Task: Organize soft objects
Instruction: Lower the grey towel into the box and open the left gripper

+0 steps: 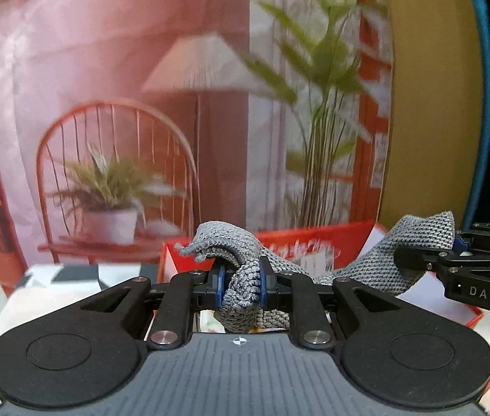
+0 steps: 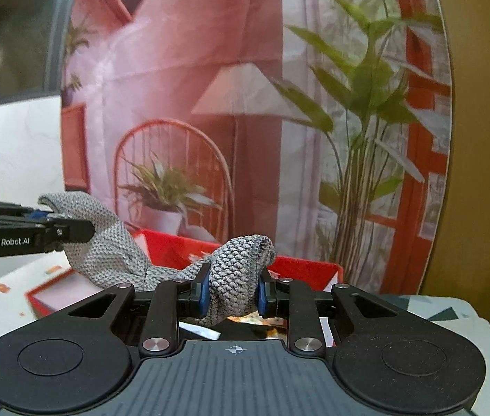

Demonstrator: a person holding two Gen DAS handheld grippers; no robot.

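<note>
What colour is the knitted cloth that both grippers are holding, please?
Grey, with a fine scale-like knit texture; the cloth shows best in the right wrist view.

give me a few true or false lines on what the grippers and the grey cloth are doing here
1. Both grippers grip the same grey cloth. True.
2. The left gripper has its jaws open and empty. False: they are shut on a bunched end of the cloth.
3. A red box sits behind the cloth. True.
4. The cloth lies flat inside the box. False: it hangs in the air between the two grippers.
5. The right gripper holds a white towel. False: it clamps the knitted grey cloth.
</note>
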